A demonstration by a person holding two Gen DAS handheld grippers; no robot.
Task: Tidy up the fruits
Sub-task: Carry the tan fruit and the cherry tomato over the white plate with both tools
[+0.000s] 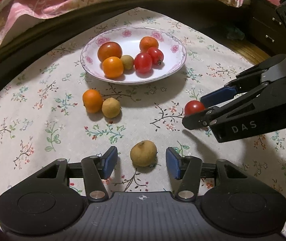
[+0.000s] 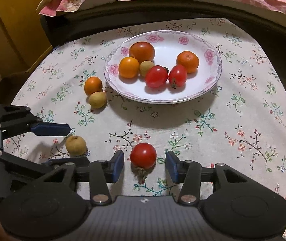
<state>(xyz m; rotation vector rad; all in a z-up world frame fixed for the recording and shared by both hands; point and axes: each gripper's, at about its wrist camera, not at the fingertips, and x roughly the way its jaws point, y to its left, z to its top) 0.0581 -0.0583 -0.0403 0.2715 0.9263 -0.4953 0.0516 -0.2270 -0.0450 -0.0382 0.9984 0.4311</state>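
Partly hidden tomato (image 1: 194, 107) behind right tongs (image 1: 193, 110), stem unseen

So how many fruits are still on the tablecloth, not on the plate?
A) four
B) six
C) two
A: off the plate lie an orange touching a small tan fruit, another tan fruit between the left gripper's open fingers, and a tomato between the right gripper's open fingers.

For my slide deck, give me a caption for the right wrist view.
Open right gripper straddles a red tomato on the floral tablecloth, near the fruit plate.
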